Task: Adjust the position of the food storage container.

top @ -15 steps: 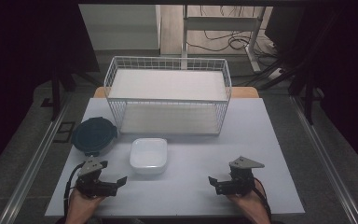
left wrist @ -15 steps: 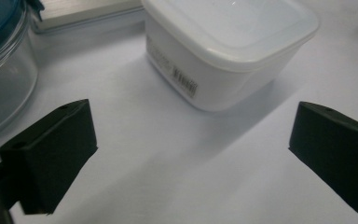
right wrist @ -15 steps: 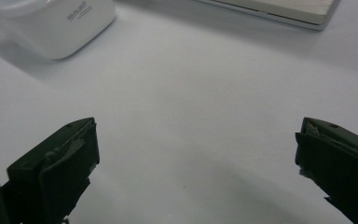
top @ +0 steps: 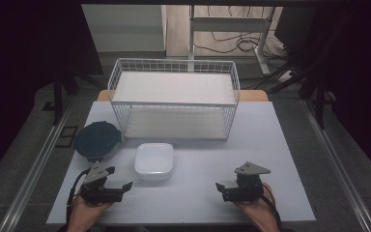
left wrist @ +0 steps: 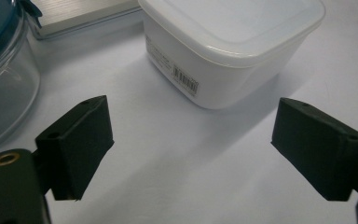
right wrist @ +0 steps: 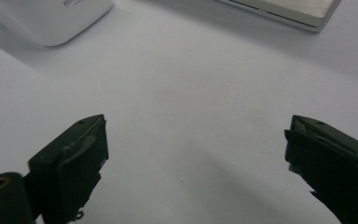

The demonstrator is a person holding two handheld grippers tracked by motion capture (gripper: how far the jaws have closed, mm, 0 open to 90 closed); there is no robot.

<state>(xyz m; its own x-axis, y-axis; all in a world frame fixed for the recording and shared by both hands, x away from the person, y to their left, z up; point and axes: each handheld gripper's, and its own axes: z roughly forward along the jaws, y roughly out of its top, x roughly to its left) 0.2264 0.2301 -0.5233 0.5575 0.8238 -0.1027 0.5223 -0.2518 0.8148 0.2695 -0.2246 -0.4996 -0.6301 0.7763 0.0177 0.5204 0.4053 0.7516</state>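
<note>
A white lidded plastic box (top: 154, 161) sits on the white table near the middle front; in the left gripper view the box (left wrist: 233, 46) stands just ahead of the jaws. A round glass container with a dark teal lid (top: 97, 140) rests left of it, seen as the glass container (left wrist: 4, 79) at the left edge. My left gripper (top: 125, 186) lies low at the front left, open and empty, pointing right; its jaws (left wrist: 191, 149) stand wide apart. My right gripper (top: 220, 187) is at the front right, open and empty, pointing left, jaws wide (right wrist: 196, 172).
A white wire basket rack (top: 174, 99) with two shelves stands at the back of the table; its base edge (right wrist: 279, 11) shows in the right gripper view. Bare table surface (top: 193, 188) lies between the two grippers. Dark floor and metal rails flank the table.
</note>
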